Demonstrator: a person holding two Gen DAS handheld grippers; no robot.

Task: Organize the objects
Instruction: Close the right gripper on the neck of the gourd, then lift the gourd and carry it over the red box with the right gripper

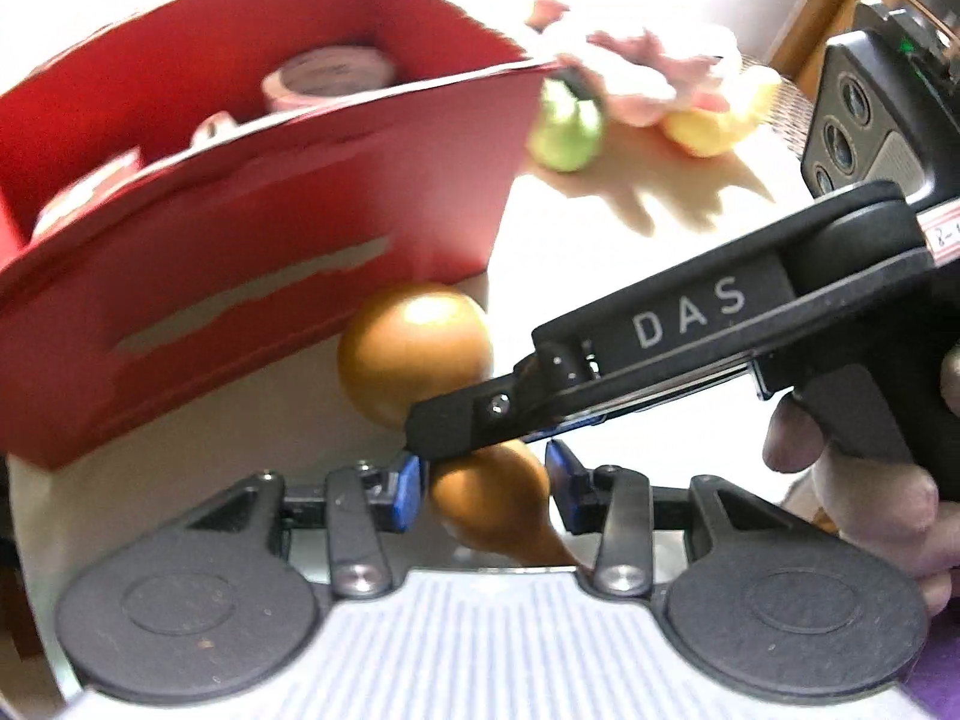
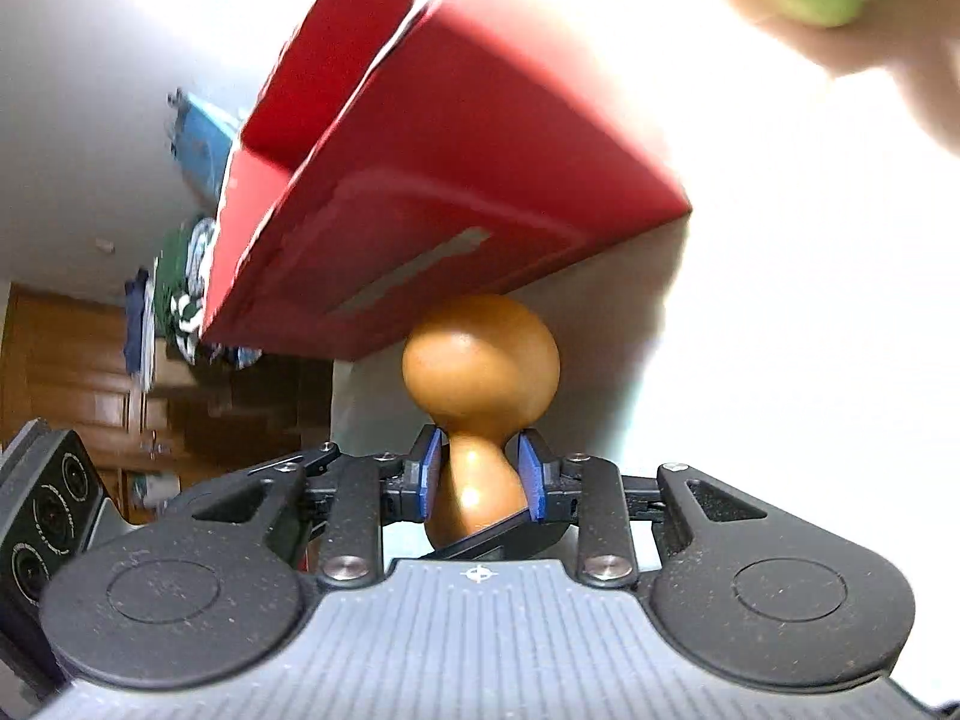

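One brown gourd point(image 1: 420, 354) lies on the white worktop point(image 1: 600, 240), its big bulb just in front of the red box point(image 1: 240, 240) and its thin stem pointing back toward the left gripper point(image 1: 486, 495); there are two grippers on it, each with blue pads. The left gripper's jaws sit on either side of the small bulb, the left pad point(image 1: 410, 492) against it, the right pad just beside it, so whether they truly pinch I cannot tell; the right gripper point(image 2: 480, 480), held by a hand point(image 1: 864, 480), comes in from the side and its jaws are pinching the gourd's narrow waist.

There is one box, open at the top, with a torn pale strip on its front wall; inside it one roll of pinkish tape point(image 1: 330, 75) shows clearly, and beside it some white and red things too blurred to name or count.

Behind the box, on the worktop, stand one green fruit point(image 1: 567, 132) and one yellow fruit point(image 1: 714, 120), with a pink and white cloth point(image 1: 648, 66) bunched over them.
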